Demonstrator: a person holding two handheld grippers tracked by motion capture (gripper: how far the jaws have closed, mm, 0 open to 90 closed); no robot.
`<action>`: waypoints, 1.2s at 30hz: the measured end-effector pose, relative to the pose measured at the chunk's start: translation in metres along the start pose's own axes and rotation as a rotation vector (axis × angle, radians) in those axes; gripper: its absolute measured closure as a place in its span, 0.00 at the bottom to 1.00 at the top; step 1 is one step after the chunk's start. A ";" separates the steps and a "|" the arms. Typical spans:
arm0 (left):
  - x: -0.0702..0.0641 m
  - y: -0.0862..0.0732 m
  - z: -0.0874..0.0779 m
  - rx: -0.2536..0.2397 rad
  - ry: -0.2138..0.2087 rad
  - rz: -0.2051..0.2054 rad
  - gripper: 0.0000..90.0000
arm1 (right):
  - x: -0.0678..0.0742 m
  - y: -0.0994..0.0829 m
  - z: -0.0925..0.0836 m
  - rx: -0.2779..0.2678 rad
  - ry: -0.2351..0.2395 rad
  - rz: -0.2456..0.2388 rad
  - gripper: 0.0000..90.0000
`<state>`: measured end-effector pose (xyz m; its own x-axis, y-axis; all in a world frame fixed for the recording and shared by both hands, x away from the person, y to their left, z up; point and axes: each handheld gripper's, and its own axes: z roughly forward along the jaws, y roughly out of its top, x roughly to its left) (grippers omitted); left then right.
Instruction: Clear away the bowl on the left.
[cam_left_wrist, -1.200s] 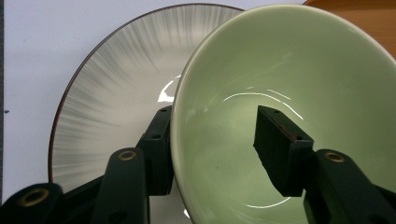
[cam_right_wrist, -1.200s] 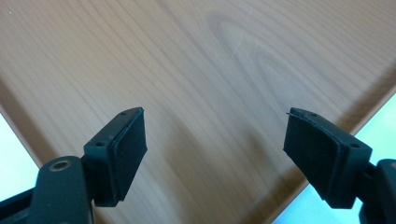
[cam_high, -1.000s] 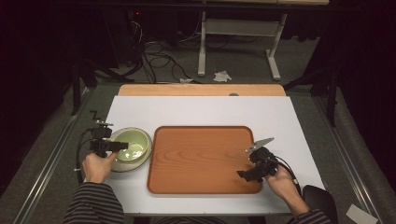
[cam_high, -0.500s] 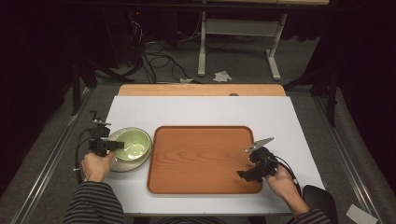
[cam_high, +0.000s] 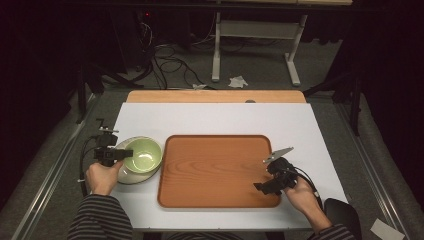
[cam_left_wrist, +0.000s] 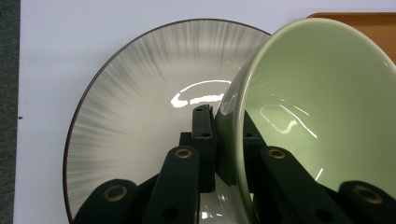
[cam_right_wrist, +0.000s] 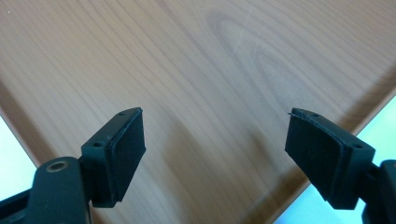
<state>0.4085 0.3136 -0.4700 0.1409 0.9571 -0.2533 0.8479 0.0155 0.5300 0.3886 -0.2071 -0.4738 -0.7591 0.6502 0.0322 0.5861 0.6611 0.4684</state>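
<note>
One bowl (cam_high: 143, 155), one plate (cam_left_wrist: 135, 126), one tray (cam_high: 215, 170).

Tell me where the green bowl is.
High view, left side: the green bowl sits on the grey plate, just left of the wooden tray, clamped by the left tool.

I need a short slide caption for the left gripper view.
Left tool shut on the rim of a tilted green bowl above a grey-streaked plate.
</note>
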 end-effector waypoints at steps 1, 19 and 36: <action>-0.001 0.000 -0.001 -0.009 -0.003 -0.001 0.93 | 0.000 0.000 0.000 0.000 0.000 -0.001 0.24; -0.018 0.003 -0.011 -0.041 -0.082 0.059 0.92 | 0.000 0.000 0.000 -0.002 0.003 -0.003 0.25; -0.037 0.005 -0.015 -0.035 -0.139 0.110 0.92 | 0.001 0.000 -0.002 -0.009 -0.006 -0.013 0.28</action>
<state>0.4005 0.2826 -0.4458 0.3034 0.9044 -0.3000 0.8052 -0.0750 0.5882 0.3867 -0.2072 -0.4722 -0.7648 0.6439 0.0210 0.5738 0.6660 0.4767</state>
